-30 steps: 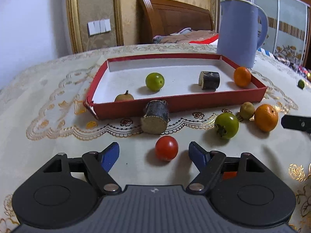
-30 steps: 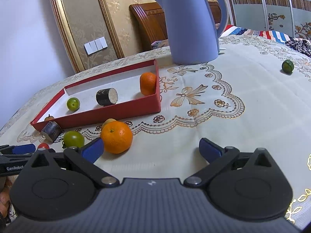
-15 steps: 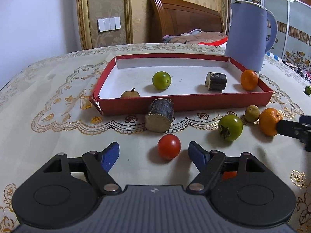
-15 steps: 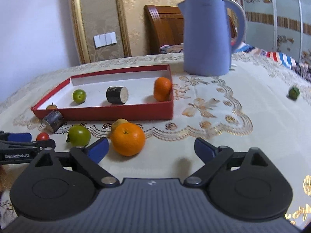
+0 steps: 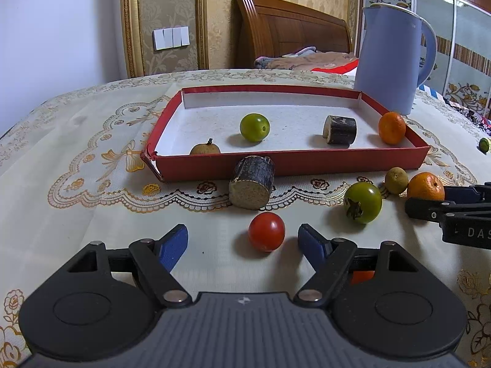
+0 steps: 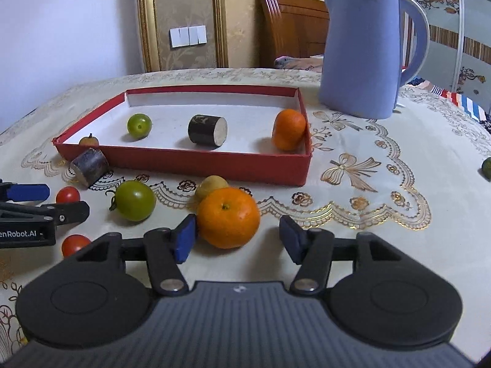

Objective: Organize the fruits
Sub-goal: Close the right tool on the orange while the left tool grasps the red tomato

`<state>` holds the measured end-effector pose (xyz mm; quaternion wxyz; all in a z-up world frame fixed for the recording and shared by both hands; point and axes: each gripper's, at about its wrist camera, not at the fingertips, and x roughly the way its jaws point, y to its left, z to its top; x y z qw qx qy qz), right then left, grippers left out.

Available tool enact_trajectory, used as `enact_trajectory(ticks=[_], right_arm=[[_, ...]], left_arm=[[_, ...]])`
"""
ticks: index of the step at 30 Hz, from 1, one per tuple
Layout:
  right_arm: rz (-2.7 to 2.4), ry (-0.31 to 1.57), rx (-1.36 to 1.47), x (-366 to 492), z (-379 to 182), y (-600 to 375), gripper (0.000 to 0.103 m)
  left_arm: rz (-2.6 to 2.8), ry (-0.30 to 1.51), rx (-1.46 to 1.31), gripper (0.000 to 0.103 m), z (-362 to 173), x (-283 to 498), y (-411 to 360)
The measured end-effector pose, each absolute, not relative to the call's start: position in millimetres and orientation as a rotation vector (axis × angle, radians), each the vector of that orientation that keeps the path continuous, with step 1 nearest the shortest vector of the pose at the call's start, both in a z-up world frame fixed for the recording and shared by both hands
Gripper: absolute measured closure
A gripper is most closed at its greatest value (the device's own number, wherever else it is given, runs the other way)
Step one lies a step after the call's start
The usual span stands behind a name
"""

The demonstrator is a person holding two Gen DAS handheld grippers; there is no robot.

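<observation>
Orange (image 6: 228,217): on the cloth just before the red tray (image 6: 196,161). Right gripper (image 6: 237,240) closing around it, left pad touching, right pad apart; risk: fruit rolls sideways. Left gripper (image 5: 242,242): open, empty.

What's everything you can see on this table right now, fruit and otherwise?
tray: one, red, mid-table
kettle: one, blue, behind tray
oranges: two, orange; one in tray, one on cloth
green fruits: three; in tray, before tray, far right
brown fruits: two; in tray, on cloth
stem pieces: two, dark; in tray, against tray front
tomatoes: two, red, on cloth
left gripper: black and blue, open
right gripper: closing around cloth orange
</observation>
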<state>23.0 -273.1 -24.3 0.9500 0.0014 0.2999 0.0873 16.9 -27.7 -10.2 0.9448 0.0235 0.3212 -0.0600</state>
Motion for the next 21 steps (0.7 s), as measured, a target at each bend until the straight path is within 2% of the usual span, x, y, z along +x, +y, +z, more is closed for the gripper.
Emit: enact_trajectory(ticks=[6, 7, 9, 21], right_arm=[[0.181, 0.610, 0.014, 23.1, -24.4, -274.0, 0.048], [0.179, 0.610, 0.014, 23.2, -24.5, -273.9, 0.053], [0.174, 0.611, 0.018, 23.5, -24.5, -275.1, 0.056], [0.182, 0.608, 0.045, 25.0, -24.0, -277.0, 0.054]], left_arm=[[-0.121, 0.654, 0.050, 0.024, -10.1, 17.0, -27.5], [-0.121, 0.654, 0.049, 0.024, -10.1, 16.9, -27.5], [-0.121, 0.654, 0.051, 0.024, -10.1, 16.9, -27.8], [-0.145, 0.639, 0.068, 0.024, -8.8, 14.9, -32.8]])
